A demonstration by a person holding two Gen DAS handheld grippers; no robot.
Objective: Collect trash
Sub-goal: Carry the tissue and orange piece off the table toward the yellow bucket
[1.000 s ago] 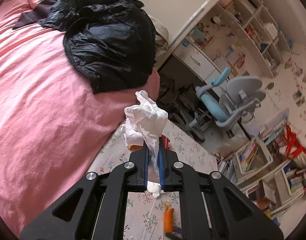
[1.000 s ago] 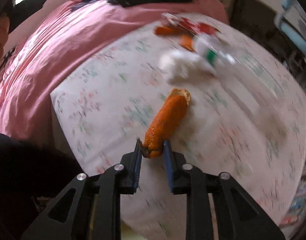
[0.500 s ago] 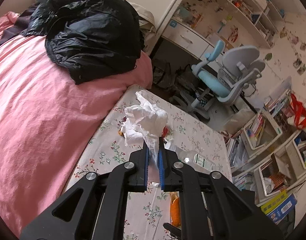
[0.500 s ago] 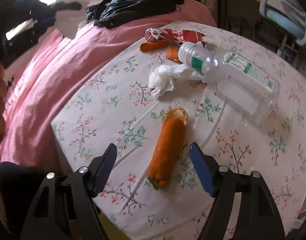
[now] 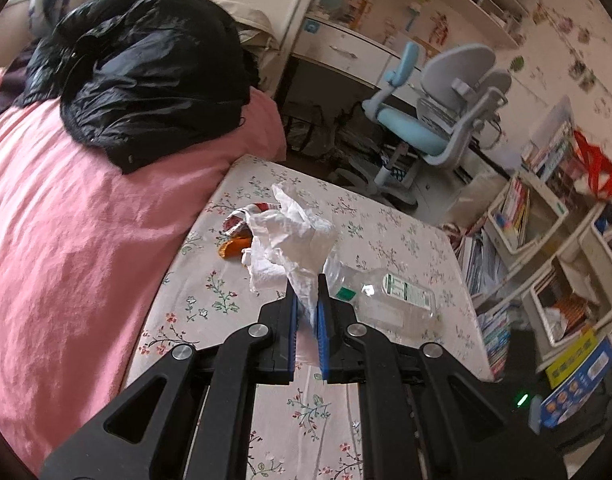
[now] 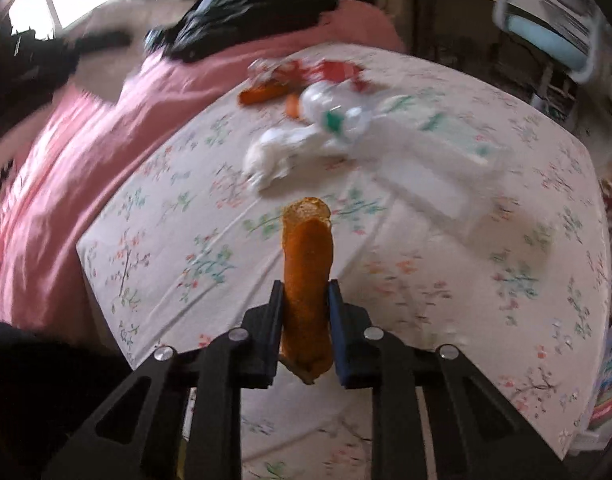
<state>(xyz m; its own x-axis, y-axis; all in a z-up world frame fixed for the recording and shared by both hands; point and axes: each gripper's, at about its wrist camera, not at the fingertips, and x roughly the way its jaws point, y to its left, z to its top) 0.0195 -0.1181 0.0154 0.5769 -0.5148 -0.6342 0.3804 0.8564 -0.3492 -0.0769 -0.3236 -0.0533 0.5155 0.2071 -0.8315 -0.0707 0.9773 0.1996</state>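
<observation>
Two pieces are in my fingers: left gripper (image 5: pixel 307 296) pinches the white tissue (image 5: pixel 293 240), and right gripper (image 6: pixel 304 300) has just closed on the orange peel (image 6: pixel 307 280). Bottle (image 5: pixel 386 296), wrapper (image 6: pixel 326 72) and another tissue (image 6: pixel 277 156) wait on the counter (image 5: pixel 209 292).

Peel gripped
The right gripper (image 6: pixel 305 300) (jaws wide half a second ago) has just closed on the orange peel (image 6: pixel 307 276), now lifted off the tablecloth (image 6: pixel 446 280).

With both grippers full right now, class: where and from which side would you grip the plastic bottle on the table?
Grip the bottle across its clear body, just behind the green-banded neck, coming down from above with the jaws straddling its width. It lies on its side on the table, so the flat-sided body likely gives the pads more to press on than the tapering neck, and the tissue beside the neck stays clear.
</observation>
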